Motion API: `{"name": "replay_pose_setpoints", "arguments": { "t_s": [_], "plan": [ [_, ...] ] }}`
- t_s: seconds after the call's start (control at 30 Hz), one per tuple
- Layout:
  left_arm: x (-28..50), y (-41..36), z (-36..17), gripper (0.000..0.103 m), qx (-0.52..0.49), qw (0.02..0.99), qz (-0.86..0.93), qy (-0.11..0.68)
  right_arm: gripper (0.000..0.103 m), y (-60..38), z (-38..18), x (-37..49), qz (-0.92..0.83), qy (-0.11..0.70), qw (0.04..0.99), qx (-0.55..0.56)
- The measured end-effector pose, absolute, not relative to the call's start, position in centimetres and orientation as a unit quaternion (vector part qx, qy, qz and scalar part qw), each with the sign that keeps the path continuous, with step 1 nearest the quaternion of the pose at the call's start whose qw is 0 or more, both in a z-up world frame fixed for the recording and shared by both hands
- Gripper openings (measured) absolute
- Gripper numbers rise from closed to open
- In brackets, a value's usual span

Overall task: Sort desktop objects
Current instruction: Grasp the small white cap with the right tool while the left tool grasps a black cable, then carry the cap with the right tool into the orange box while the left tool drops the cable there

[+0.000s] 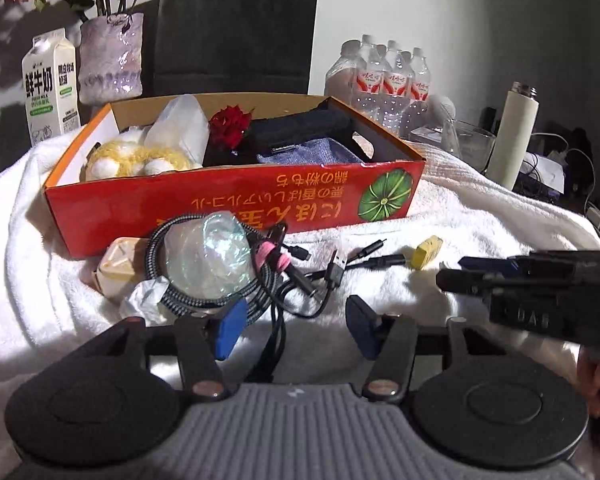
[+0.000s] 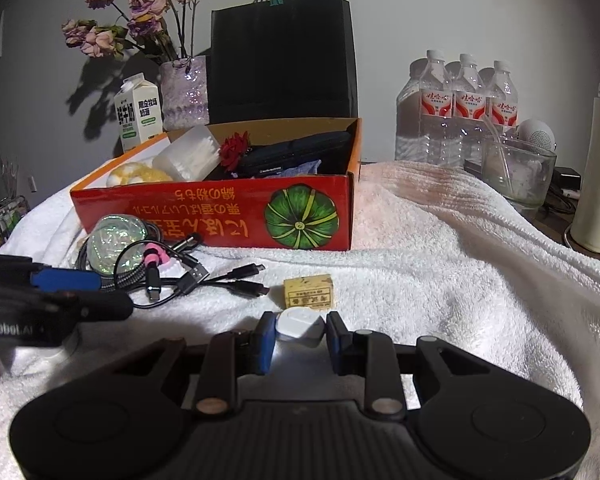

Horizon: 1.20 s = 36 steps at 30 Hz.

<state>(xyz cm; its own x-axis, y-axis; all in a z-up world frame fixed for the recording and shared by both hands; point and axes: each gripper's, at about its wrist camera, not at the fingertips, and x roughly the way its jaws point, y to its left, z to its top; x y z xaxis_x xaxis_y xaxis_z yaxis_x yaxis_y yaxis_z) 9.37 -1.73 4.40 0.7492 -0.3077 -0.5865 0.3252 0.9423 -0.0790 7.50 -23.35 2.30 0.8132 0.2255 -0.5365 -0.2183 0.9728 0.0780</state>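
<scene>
Gripping white eraser [image 2: 300, 326] in right gripper [image 2: 299, 338]; left gripper [image 1: 296, 330] open over cables [image 1: 276, 280].

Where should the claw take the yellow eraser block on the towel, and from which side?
Grip the yellow eraser block across its two short ends, coming from above and the near side. It lies flat with its long face toward the camera, apart from the cable plugs on its left and just behind the white piece the right claw pinches, so the ends look free.
</scene>
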Motion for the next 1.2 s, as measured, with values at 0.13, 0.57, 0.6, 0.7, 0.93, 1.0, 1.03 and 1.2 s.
{"name": "replay_pose_setpoints", "arguments": {
  "t_s": [0.13,0.57,0.6,0.7,0.93,1.0,1.03,1.2],
  "plan": [
    [11.3,-2.3,4.5,0.019,-0.003,0.936,-0.132,0.327,0.026,-22.8,2.4,7.3,0.119,0.277,0.954,-0.009],
    [4.3,-0.2,10.0,0.003,-0.099,0.950,-0.157,0.250,0.026,-22.4,3.2,5.5,0.136,0.244,0.960,-0.026],
    [3.5,-0.1,10.6,0.003,-0.102,0.951,-0.161,0.243,0.025,-22.4,3.5,5.0,0.141,0.242,0.960,-0.020],
    [0.3,0.0,12.0,0.003,-0.091,0.958,-0.160,0.219,0.025,-22.4,4.8,1.8,0.142,0.220,0.965,-0.013],
    [-5.5,0.8,13.6,0.003,-0.060,0.957,-0.185,0.218,0.025,-21.9,8.3,-9.0,0.171,0.152,0.973,-0.033],
    [-6.7,1.6,14.4,0.003,-0.070,0.955,-0.193,0.213,0.025,-22.2,9.4,-11.0,0.176,0.140,0.974,-0.031],
    [-7.1,2.1,14.8,0.003,-0.076,0.955,-0.196,0.210,0.025,-22.4,9.9,-11.8,0.177,0.134,0.975,-0.028],
    [-6.8,2.9,17.8,0.003,-0.069,0.955,-0.212,0.195,0.025,-22.6,13.0,-12.7,0.192,0.107,0.975,-0.030]
  ]
}}
